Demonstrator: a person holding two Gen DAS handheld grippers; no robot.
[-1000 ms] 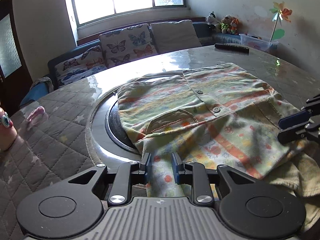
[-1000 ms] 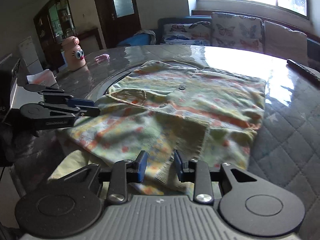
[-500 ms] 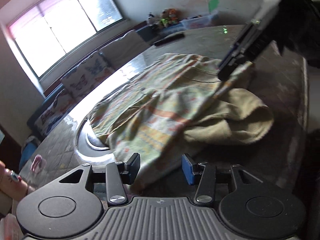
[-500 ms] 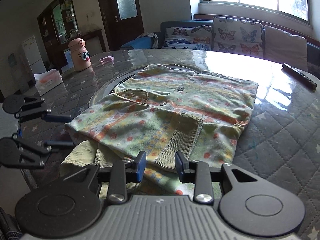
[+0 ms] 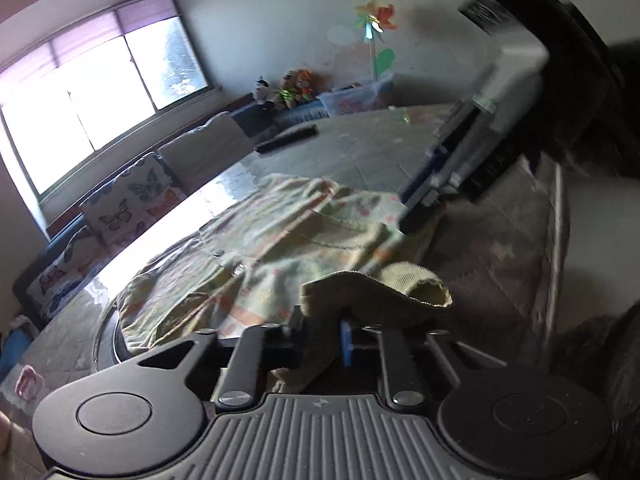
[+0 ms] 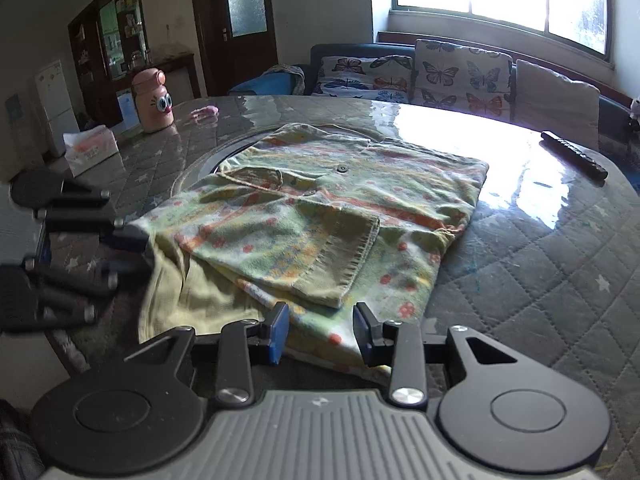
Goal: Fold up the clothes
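Round quilted table (image 6: 540, 248), glossy glass middle, sofa and bright window behind. Floral shirt (image 6: 320, 216) lies button-side up, spread ahead of both grippers.

Left gripper (image 5: 322, 334): jaws nearly closed on the plain yellow-green hem/cuff fold (image 5: 376, 292), which bunches up over the fingertips. Fabric is between the pads, so I read it as a grip, though the view is motion-blurred. Rest of the shirt runs ahead and left of it.

Right gripper (image 6: 320, 332): jaws wide apart, nothing clamped. Near shirt edge lies just ahead of and between the fingertips; a folded flap with a stitched edge (image 6: 356, 256) sits just beyond. From the left wrist view this gripper (image 5: 416, 216) looks to be on or just over the far right shirt edge; contact unclear.

Step, as I judge it: folding the bottom section over.
- Close right on the near edge level with left's grip before lifting.
- Take all layers; the plain lining could slip out.
- Carry both corners forward together, keep the edge taut, land square on the button placket (image 6: 342, 169).
- Risk: a one-sided pull skews the fold.
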